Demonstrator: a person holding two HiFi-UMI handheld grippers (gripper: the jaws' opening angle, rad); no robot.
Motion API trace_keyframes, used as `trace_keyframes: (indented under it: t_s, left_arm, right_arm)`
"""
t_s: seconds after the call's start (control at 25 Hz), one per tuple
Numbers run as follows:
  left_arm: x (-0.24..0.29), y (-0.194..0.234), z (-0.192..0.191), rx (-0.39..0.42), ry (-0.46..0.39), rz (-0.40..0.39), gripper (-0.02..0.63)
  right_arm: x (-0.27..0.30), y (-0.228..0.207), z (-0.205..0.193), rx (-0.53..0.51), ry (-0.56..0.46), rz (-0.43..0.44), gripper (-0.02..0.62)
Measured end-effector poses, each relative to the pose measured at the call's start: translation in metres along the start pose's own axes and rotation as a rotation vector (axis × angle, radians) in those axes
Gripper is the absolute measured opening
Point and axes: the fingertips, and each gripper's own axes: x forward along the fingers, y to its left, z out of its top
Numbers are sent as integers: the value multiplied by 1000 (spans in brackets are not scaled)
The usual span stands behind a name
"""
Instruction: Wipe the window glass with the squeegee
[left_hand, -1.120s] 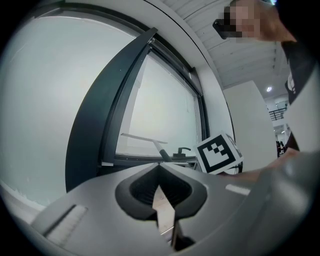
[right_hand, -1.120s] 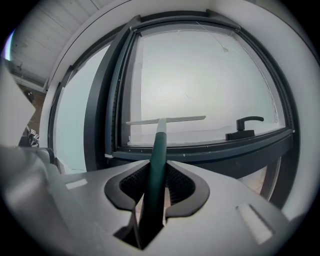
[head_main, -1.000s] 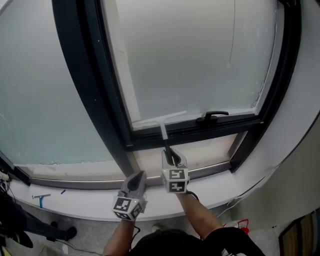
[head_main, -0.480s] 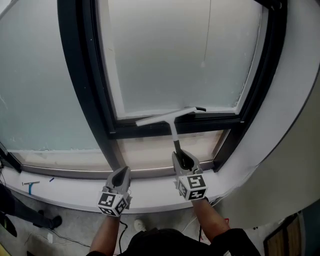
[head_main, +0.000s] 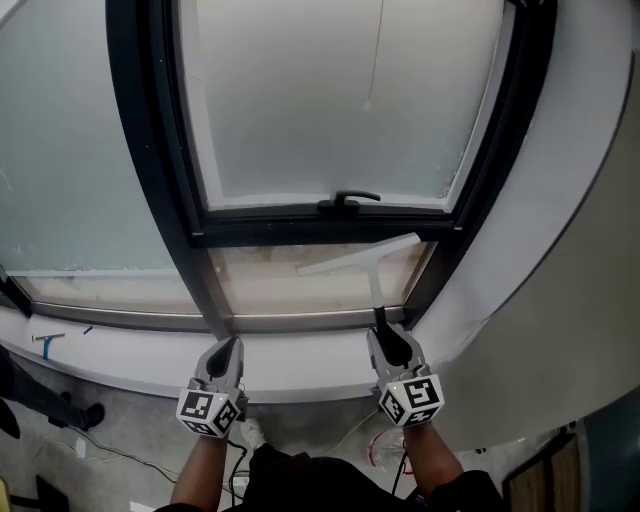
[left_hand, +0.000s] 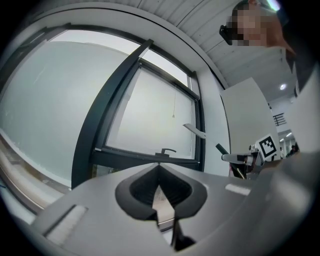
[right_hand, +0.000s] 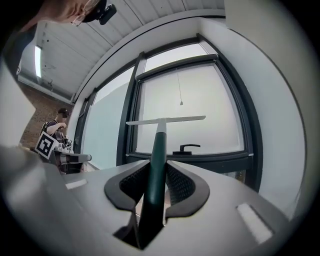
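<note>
- Along the near sill (head_main: 300, 365), toward its right end, my right gripper (head_main: 385, 335) has its jaws clamped on the dark handle of the squeegee (head_main: 358, 257). The blade lies across the low pane (head_main: 270, 275), under the big window glass (head_main: 330, 100).
- My left gripper (head_main: 230, 350) hovers to the left, jaws pressed together, holding nothing.
- I cannot tell whether the blade touches any glass; from the left gripper view it looks held off.
- The blade is tilted, so one end may land first and leave streaks.
- Its right end is near the dark frame (head_main: 432, 270) and could snag there.
- An upward stroke could catch on the window latch (head_main: 348, 200).
- My grip is far back on the handle, so pressure could twist it in the jaws.
</note>
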Motion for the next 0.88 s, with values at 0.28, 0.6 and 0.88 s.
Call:
trace_keyframes:
  t_s: [0.28,0.6,0.88]
  left_arm:
    - [-23,-28,-16,5,42,41,-2]
    - [-34,-29,-20,14,62,17,-2]
    - [-49,1,-8,39,45,32,-2]
  right_arm:
    - [-45,-11,-15,59,2,2,95]
    - [-68,-9,-25,73,10,-27,95]
    - [-66,18,-28,66,10,-28,95]
